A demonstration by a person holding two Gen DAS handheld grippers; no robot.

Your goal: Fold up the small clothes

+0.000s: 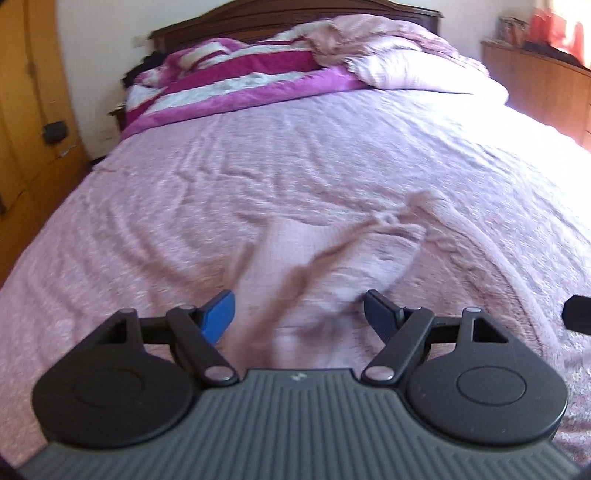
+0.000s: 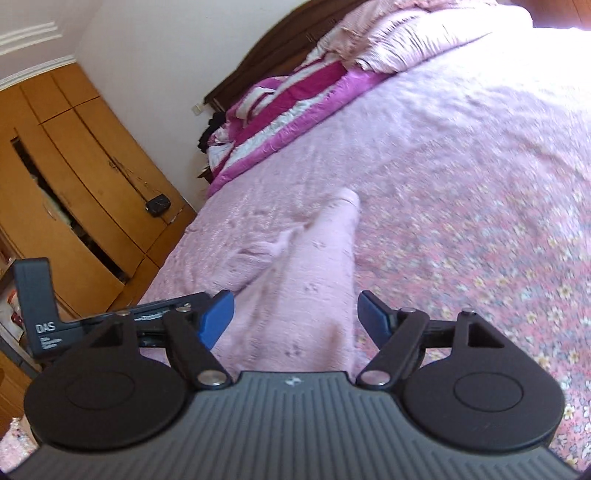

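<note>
Above the pink garment point(image 1: 332, 251), left gripper point(image 1: 300, 314) and right gripper point(image 2: 295, 314) wide, empty

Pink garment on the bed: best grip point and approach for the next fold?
Probably the near hem of the pink garment, taken from the near bed edge. It lies flat with a narrow end pointing toward the headboard, so only edges offer cloth to pinch.

The garment point(image 1: 332, 254) lies on the bedspread point(image 1: 184, 192), running forward from between the jaws of the left gripper point(image 1: 300, 316). In the right wrist view it stretches ahead from between the jaws of the right gripper point(image 2: 296, 317). Folded blankets point(image 1: 236, 85) sit far ahead against the headboard point(image 1: 266, 18). A wardrobe point(image 2: 74, 166) stands left of the bed.
</note>
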